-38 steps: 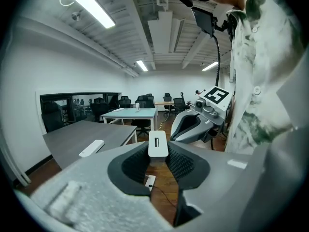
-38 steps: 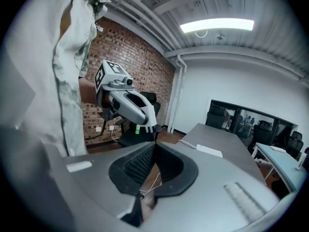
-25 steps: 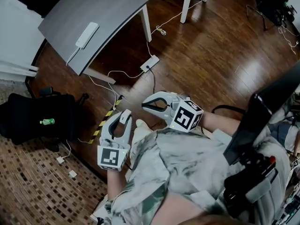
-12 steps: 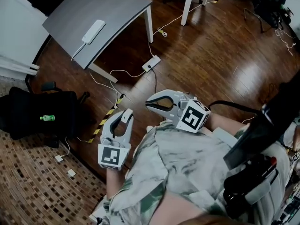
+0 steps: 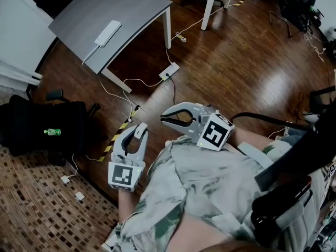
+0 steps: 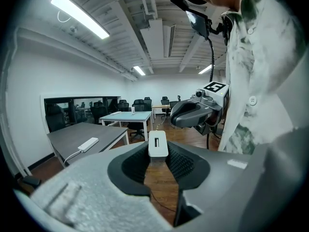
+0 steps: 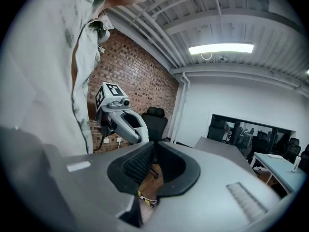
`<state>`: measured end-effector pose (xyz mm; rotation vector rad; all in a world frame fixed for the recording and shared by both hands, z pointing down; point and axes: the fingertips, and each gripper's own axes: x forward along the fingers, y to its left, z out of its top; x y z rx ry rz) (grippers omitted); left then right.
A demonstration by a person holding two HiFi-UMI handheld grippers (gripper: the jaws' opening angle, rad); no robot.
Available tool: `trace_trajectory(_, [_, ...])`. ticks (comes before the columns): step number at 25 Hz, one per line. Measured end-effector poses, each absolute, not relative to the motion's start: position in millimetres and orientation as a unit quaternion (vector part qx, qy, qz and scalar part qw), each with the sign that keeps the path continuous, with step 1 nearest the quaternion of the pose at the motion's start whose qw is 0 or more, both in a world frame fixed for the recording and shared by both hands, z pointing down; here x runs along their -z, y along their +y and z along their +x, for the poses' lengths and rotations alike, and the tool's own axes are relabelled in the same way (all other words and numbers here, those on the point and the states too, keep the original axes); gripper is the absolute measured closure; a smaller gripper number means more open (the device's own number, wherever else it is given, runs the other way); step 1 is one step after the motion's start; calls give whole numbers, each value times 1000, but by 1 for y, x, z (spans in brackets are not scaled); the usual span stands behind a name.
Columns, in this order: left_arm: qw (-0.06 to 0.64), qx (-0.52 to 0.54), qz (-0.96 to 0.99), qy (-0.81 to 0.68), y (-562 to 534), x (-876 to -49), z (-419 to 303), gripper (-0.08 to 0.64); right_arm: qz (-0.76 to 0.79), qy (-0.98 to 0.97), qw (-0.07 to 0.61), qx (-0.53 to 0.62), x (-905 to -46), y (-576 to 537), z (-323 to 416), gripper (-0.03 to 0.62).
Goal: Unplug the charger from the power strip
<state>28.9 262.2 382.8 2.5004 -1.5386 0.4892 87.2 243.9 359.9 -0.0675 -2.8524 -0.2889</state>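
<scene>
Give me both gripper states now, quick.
Left gripper: closed on a small white charger.
Right gripper: closed, holding nothing.

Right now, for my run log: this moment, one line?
left hand-held gripper: holds charger; right hand-held gripper: shut, empty; power strip: on table

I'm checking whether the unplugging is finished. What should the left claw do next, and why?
Probably carry the white block to the grey table and set it down: the left claw grips it, seemingly the charger, well away from the floor power strip.
</scene>
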Motion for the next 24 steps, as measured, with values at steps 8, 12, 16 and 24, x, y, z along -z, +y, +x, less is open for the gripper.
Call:
trace_trajectory(8, [85, -160, 842, -508, 275, -382, 14, 454, -25, -983, 142, 109, -361, 262, 67, 566])
trace_trajectory(12, [82, -155, 843, -509, 281, -388, 3, 454, -29, -982, 150, 106, -364, 270, 55, 566])
trace_trajectory(16, [93, -146, 843, -510, 287, -395, -6, 454, -36, -980, 160, 111, -366, 280, 47, 566])
trace_trajectory(24, [91, -132, 848, -506, 288, -405, -23, 454, -35, -976, 178, 118, -374, 283, 31, 568])
